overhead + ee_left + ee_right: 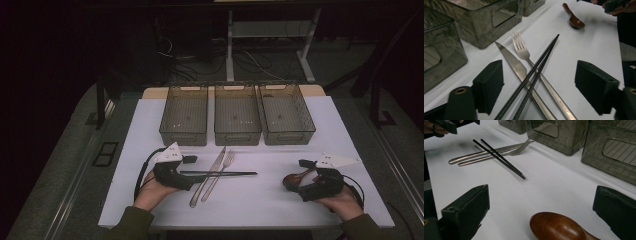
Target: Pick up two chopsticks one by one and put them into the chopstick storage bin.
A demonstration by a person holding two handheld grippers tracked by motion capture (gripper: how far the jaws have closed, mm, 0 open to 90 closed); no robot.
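High view: the left gripper (191, 166) lies at the near-left end of the black chopsticks (225, 173), which cross the knife (209, 176) and fork (220, 175). The right gripper (303, 171) rests by the wooden spoon (295, 178), near right.

Left gripper view: jaws apart, straddling the chopsticks (534, 76) without contact. Closing here risks catching the fork handle (549, 87) beneath.

Right gripper view: jaws apart around the spoon bowl (556, 227); its rounded surface may slip when clamped.

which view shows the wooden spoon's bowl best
The right gripper view: the spoon lies close between that gripper's open jaws, bowl large and glossy. The left gripper view shows it whole but small; the high view has it dark.
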